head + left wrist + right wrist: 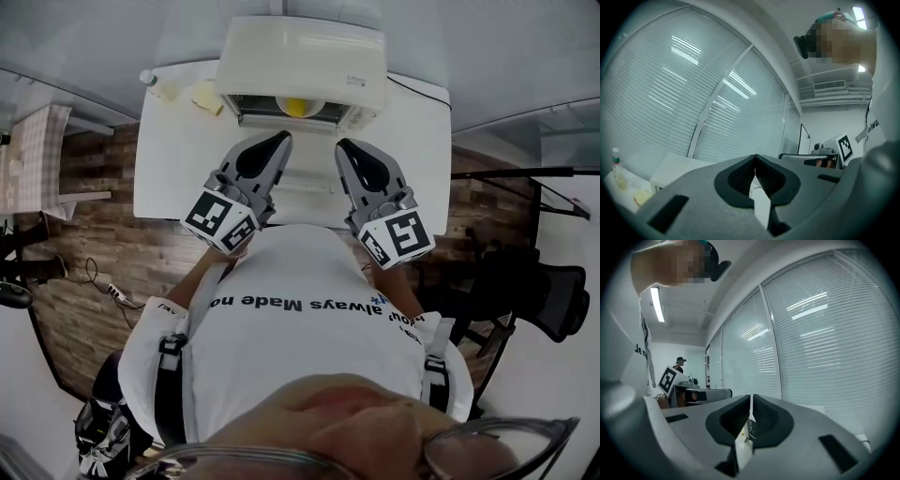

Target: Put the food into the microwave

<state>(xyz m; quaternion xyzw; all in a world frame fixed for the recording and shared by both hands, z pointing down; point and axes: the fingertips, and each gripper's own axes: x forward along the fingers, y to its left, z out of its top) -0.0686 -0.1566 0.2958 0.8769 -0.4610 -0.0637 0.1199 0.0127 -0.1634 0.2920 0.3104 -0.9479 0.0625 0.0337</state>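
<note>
A white microwave (302,54) stands at the far side of the white table (169,169). Something round and yellow, the food (295,106), shows inside its front opening. My left gripper (280,138) and right gripper (343,146) are held side by side close to my chest, both pointing toward the microwave and well short of it. Each is shut with nothing between its jaws. In the left gripper view the jaws (754,157) meet and point up at window blinds, with the microwave (670,168) low at the left. The right gripper view shows its jaws (750,397) closed too.
A clear bottle (150,81) and a pale yellow item (206,97) sit on the table left of the microwave. Blinds fill the wall behind. A chair (553,291) stands at the right, and cables (103,281) lie on the wooden floor at the left. A person (680,363) stands far off.
</note>
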